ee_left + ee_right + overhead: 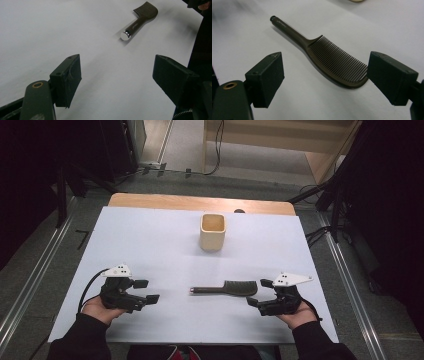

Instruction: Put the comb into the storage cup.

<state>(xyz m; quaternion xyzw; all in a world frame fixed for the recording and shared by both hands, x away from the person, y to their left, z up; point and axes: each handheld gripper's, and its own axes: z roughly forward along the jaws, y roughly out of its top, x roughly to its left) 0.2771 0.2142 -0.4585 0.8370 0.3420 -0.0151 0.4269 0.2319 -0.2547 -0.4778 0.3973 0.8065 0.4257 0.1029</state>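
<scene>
We keep the dark comb (231, 288) flat on the white table (150, 240), between both grippers, teeth end nearest the right gripper (260, 292), whose jaws stand spread and empty for an easy reach; the left gripper (146, 291) waits equally spread, well apart.

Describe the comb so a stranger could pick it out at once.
On the white table top, look near the front edge, between the two hand-held grippers. The dark brown plastic comb lies flat there, unlike the upright cream square cup behind it.
</scene>
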